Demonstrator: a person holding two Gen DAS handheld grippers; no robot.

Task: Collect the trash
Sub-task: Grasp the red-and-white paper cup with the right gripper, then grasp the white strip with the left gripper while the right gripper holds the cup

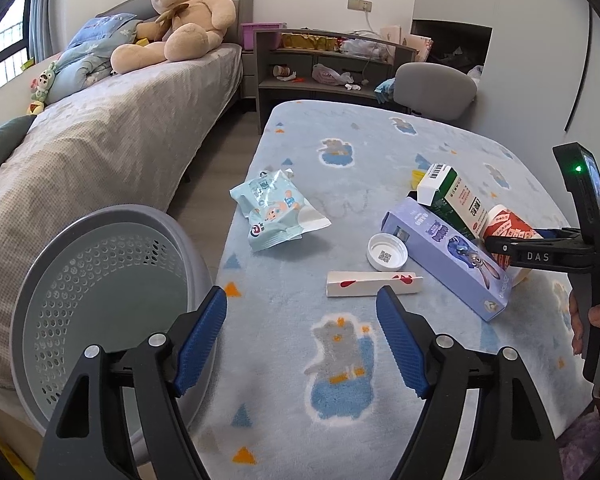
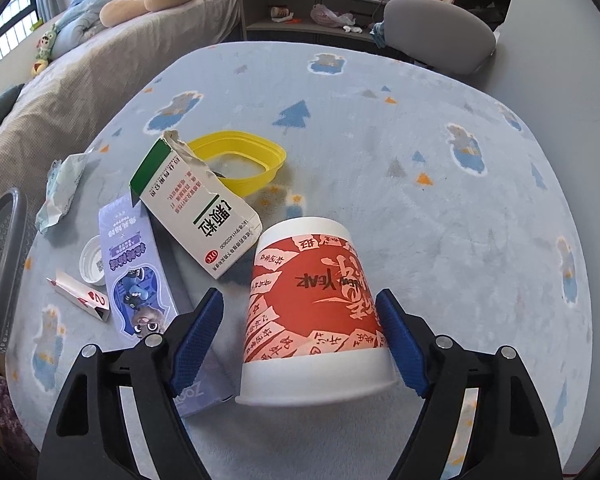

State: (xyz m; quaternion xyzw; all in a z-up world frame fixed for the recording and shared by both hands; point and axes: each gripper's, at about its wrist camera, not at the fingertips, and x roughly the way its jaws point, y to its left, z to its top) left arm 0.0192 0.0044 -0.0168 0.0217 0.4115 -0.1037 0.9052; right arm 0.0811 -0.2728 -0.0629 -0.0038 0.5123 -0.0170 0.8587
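Observation:
A red and white paper cup [image 2: 312, 304] sits between the fingers of my right gripper [image 2: 300, 296], wide rim toward the camera. The right pad is at its side and a gap shows at the left pad, so the jaws are open. Beside the cup lie a torn green-and-white box [image 2: 196, 208], a purple carton [image 2: 140, 280], a yellow lid [image 2: 240, 160], a white cap [image 1: 387, 252], a small card box [image 1: 374, 282] and a wipes packet [image 1: 276, 212]. My left gripper [image 1: 302, 294] hangs open and empty over the table's near left edge, next to the grey perforated basket [image 1: 32, 280].
The trash lies on a table under a blue patterned cloth [image 1: 340, 360]. A bed [image 1: 100, 140] with a teddy bear [image 1: 180, 20] runs along the left. A cluttered shelf [image 1: 324, 68] and a grey chair [image 1: 436, 88] stand behind the table.

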